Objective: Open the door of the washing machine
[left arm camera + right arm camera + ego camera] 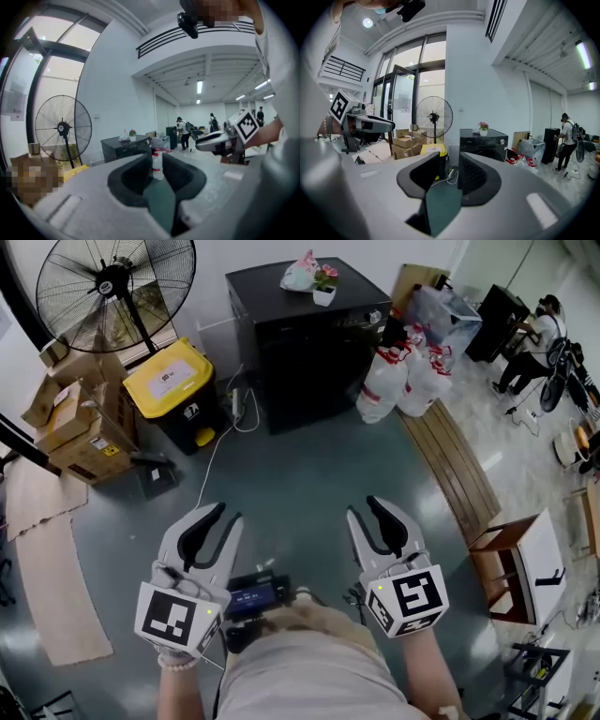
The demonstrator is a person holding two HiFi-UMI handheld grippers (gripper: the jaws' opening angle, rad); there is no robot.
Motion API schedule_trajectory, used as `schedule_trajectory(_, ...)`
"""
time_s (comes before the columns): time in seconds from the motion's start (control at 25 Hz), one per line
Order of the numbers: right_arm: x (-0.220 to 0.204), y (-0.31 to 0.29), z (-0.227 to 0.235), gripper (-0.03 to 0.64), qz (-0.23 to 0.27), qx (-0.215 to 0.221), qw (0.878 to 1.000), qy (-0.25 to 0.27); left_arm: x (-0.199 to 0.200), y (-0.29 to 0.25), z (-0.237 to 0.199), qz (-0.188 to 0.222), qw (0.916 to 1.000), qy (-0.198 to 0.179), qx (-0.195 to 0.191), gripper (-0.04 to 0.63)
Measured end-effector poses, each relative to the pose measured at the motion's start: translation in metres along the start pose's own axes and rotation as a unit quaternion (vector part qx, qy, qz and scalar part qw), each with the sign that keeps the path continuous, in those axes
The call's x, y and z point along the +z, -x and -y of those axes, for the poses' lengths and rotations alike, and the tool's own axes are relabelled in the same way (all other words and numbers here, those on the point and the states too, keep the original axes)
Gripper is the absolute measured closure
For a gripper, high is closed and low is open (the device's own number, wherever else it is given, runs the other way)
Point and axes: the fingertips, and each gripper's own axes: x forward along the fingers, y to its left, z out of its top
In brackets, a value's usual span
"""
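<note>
Standing well back from the washing machine (314,362), the person is holding both grippers low in front of the body, so the task is sitting at its approach step and nothing is being touched. The machine is the black box against the far wall, with a small flower pot (324,285) resting on its top. A yellow-lidded bin (173,381) is standing just to its left and a heap of white bags (403,381) to its right. A big fan (112,282) and cardboard boxes (80,432) are filling the left corner.

The left gripper (225,517) is showing its 2 jaws a little apart with only a narrow gap, and it is gripping nothing. In the left gripper view the white bag seen through that gap is lying far off, beside the machine. The right gripper (364,510) is likewise slightly parted and empty, and the right gripper view is looking across bare floor (281,474) toward the machine's dark front and its control panel.

The door itself is not standing out from the dark front in any view. In my judgement, the next move is calling for walking forward over the open floor, lowering 1 gripper to the front face, finding the door's edge or handle, and widening the jaws enough to catch it.
</note>
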Motion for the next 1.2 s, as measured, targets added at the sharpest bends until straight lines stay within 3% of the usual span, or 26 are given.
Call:
schedule_trajectory(0.72, -0.006, 0.011, 0.018, 0.500, 0.012, 0.016, 1.000, 0.009, 0.007, 0.002, 0.019, 0.024, 0.9992, -0.013, 0.030, 0.506)
schedule_trajectory(1.2, -0.016, -0.017, 0.036, 0.500, -0.003, 0.001, 1.000, 0.008, -0.009, -0.030, -0.004, 0.005, 0.9997, -0.016, 0.015, 0.506)
